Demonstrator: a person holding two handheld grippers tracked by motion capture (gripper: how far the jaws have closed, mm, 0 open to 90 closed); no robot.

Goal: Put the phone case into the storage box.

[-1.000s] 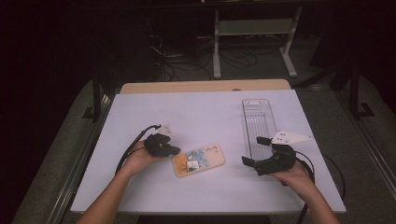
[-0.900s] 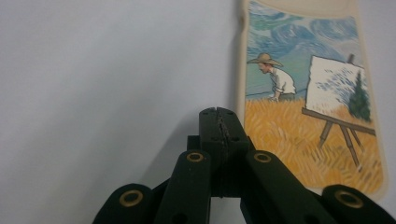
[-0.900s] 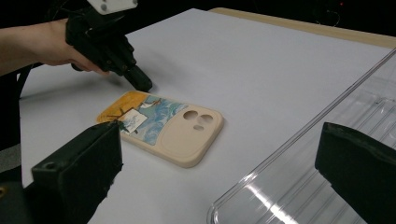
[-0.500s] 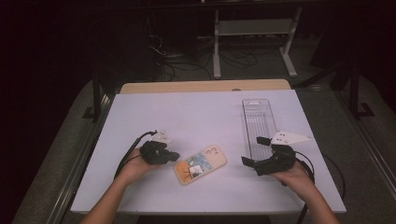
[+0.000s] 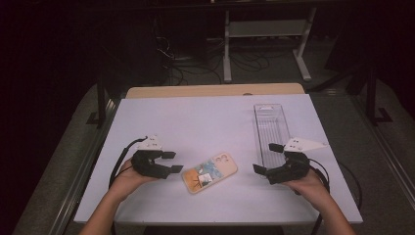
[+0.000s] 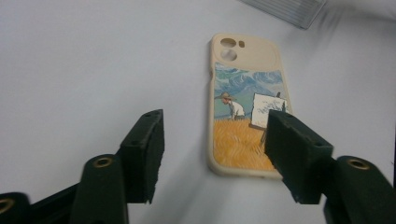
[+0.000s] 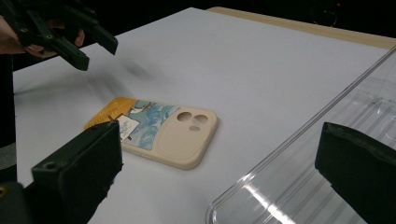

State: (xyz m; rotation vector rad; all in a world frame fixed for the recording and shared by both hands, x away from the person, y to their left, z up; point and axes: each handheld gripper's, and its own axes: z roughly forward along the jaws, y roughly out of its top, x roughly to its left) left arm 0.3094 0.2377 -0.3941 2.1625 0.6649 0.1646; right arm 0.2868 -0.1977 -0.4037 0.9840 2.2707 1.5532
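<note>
- Clear tray [image 5: 272, 131] right of centre in the high view, long side running up the frame; nothing lies between my grippers and the phone case [image 5: 210, 172].
- Phone case flat on the white surface [image 5: 205, 122], lower centre, between both grippers.
- Left gripper [image 5: 168, 162] low at lower left, fingers just been spreading, nothing between them, case just ahead.
- Right gripper [image 5: 268, 157] lower right, fingers spread wide, empty, beside the tray.
- Count: one case, one tray, two grippers.

A lab — dark room, cables [image 5: 195, 63] on the floor, metal stand [image 5: 264, 39] behind.
</note>
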